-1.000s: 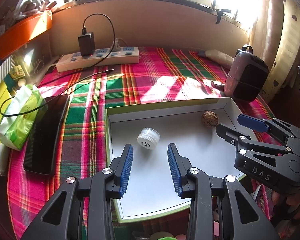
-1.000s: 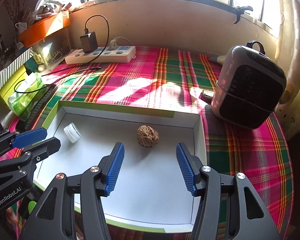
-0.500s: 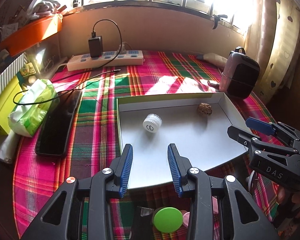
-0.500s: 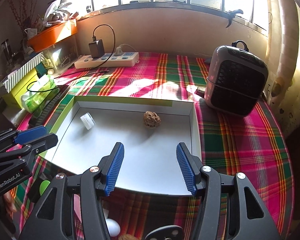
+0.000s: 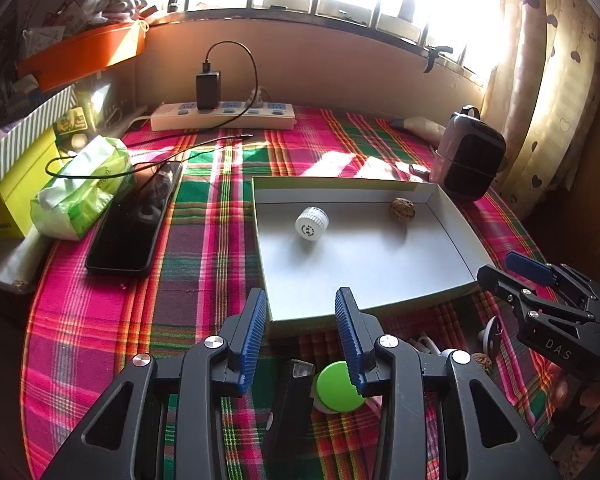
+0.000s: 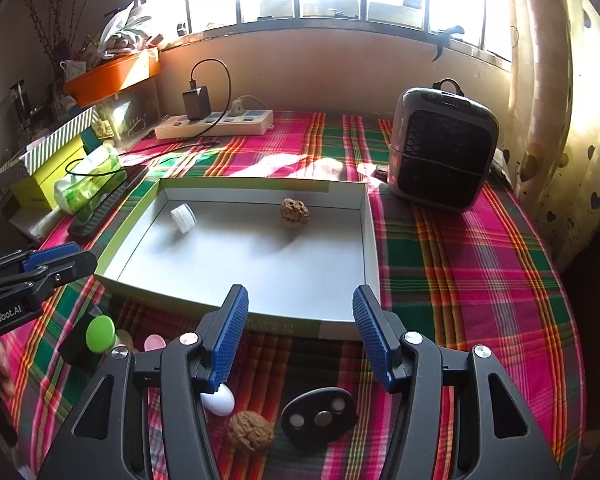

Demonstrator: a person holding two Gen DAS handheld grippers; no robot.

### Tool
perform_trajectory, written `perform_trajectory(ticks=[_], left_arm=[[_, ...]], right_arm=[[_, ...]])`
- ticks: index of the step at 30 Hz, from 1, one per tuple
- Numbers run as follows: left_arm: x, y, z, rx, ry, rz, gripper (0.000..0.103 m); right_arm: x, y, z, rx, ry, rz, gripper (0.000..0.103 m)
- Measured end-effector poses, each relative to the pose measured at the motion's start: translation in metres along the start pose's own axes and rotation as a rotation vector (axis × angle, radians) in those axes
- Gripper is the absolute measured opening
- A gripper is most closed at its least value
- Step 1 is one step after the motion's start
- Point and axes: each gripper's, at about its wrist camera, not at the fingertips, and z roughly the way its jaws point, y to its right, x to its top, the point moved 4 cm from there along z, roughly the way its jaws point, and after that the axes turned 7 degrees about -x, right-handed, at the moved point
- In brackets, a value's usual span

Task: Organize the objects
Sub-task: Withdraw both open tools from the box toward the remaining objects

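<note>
Objects for sorting lie in two groups on the plaid-covered desk [image 6: 480, 280]. Inside the shallow white tray [image 6: 370, 248], a white bottle cap [image 6: 183, 218] rests tipped on its side near the far left corner, its round face turned toward the near left, and a wrinkled brown walnut [image 6: 295, 212] sits close to the far wall, right of centre. The two are well apart, and most of the tray floor is bare.

The tray's long axis runs left to right across the desk. Its far wall faces the window, and its right wall stands near a dark portable heater [image 6: 440, 148]. Just in front of the tray's near wall lie a second walnut [image 6: 250, 430], a white egg-shaped piece [image 6: 220, 400], a black oval fob with buttons [image 6: 320, 416], a green round lid [image 5: 338, 386] and a black block [image 6: 76, 344].

To the tray's right, open cloth stretches to the desk edge. On the left a dark phone [image 5: 134, 224] and a green tissue pack [image 5: 80, 188] crowd the cloth.

Both the left gripper [image 5: 302, 336] and right gripper [image 6: 300, 332] hover over the near items with jaws spread and nothing between them.
</note>
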Motion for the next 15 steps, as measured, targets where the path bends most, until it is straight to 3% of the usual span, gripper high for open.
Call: perform_trajectory(ticks=[15], left_arm=[[-0.041, -0.010, -0.018, -0.068, -0.011, -0.015, 0.035]], right_arm=[[-0.033, 0.022, -0.019, -0.025, 0.018, 0.044, 0.056]])
